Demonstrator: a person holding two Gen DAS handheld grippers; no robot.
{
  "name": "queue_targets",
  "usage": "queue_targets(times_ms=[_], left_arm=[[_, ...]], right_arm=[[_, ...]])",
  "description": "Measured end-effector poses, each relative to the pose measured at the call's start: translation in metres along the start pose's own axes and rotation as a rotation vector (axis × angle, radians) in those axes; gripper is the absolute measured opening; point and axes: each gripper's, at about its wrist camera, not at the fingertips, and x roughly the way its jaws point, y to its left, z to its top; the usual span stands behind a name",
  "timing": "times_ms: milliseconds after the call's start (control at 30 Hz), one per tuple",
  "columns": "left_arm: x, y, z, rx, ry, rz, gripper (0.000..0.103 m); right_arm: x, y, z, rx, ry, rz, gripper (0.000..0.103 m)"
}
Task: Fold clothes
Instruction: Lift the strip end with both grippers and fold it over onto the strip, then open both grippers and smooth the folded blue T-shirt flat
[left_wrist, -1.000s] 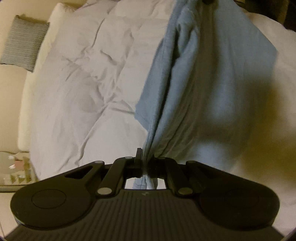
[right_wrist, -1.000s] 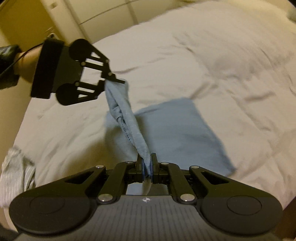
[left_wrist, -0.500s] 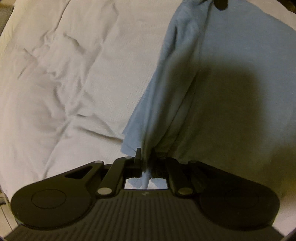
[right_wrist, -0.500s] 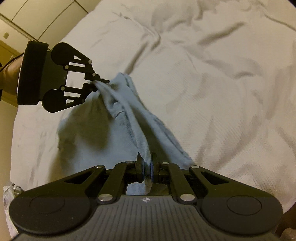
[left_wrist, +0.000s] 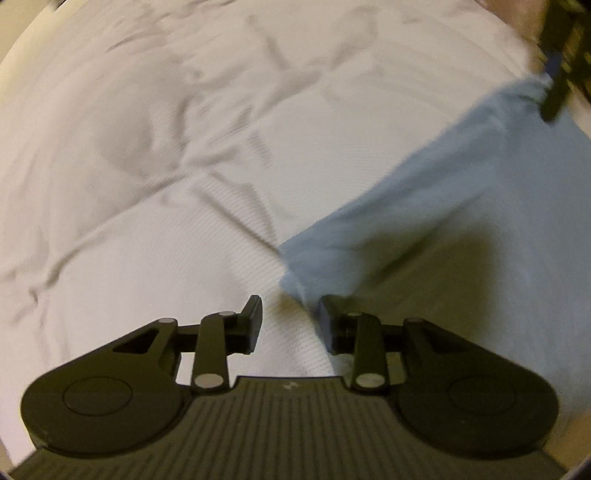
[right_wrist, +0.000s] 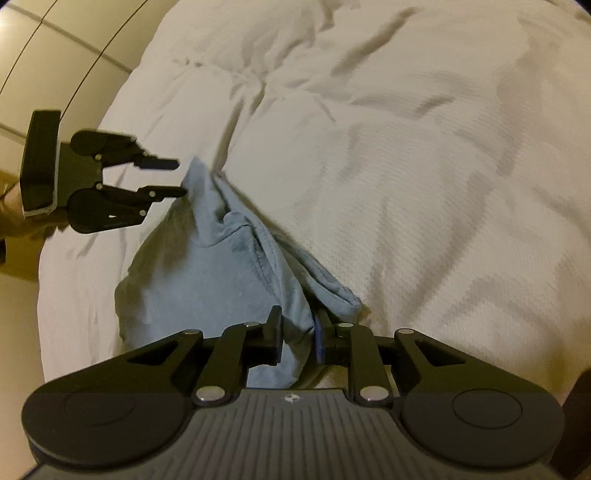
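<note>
Blue shirt (right_wrist: 221, 273) on a white duvet (right_wrist: 424, 184).
Left gripper (left_wrist: 290, 319) spread, empty, shirt corner at 1 o'clock; right gripper (right_wrist: 297, 334) parted, cloth loose between fingers.

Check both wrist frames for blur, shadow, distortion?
Left wrist: motion-smeared white duvet and blue garment, only the left gripper sharp, its shadow heavy on the cloth. Right wrist: mostly crisp, right gripper clear, warm dim light, fisheye bending at the edges.
</note>
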Motion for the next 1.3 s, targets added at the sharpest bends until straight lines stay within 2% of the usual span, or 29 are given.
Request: queue_targets(times_ms=[100, 167, 367, 433, 767, 900, 967, 1133, 1200, 1300], left_arm=[[0.0, 0.003, -0.002, -0.063, -0.004, -0.008, 0.029], [0.001, 0.0, -0.003, -0.081, -0.006, -0.012, 0.029], [-0.002, -0.009, -0.019, -0.134, 0.007, 0.021, 0.031], [-0.01, -0.011, -0.031, -0.182, 0.011, 0.033, 0.031], [-0.069, -0.061, -0.111, -0.344, 0.028, 0.111, 0.034], [-0.082, -0.085, -0.126, -0.36, -0.004, 0.086, 0.035], [-0.075, -0.09, -0.13, -0.352, 0.005, 0.078, 0.035], [-0.054, -0.1, -0.14, -0.332, 0.032, 0.059, 0.036], [-0.049, -0.098, -0.151, -0.323, 0.054, 0.077, 0.038], [-0.056, -0.089, -0.162, -0.366, 0.07, 0.105, 0.036]], right_arm=[[-0.004, -0.004, -0.003, 0.053, -0.023, -0.003, 0.022], [-0.006, -0.005, -0.005, 0.072, -0.035, -0.005, 0.018], [-0.018, -0.016, -0.005, 0.156, -0.12, -0.074, 0.017], [-0.025, -0.013, -0.006, 0.138, -0.134, -0.1, 0.017], [-0.021, 0.049, -0.041, -0.083, -0.106, -0.083, 0.017], [-0.006, 0.073, -0.05, -0.165, -0.086, -0.065, 0.018], [0.008, 0.078, -0.051, -0.177, -0.073, -0.063, 0.018], [0.018, 0.061, -0.055, -0.137, -0.063, -0.118, 0.015], [0.013, 0.056, -0.063, -0.133, -0.06, -0.166, 0.015], [0.002, 0.054, -0.076, -0.118, -0.054, -0.24, 0.021]])
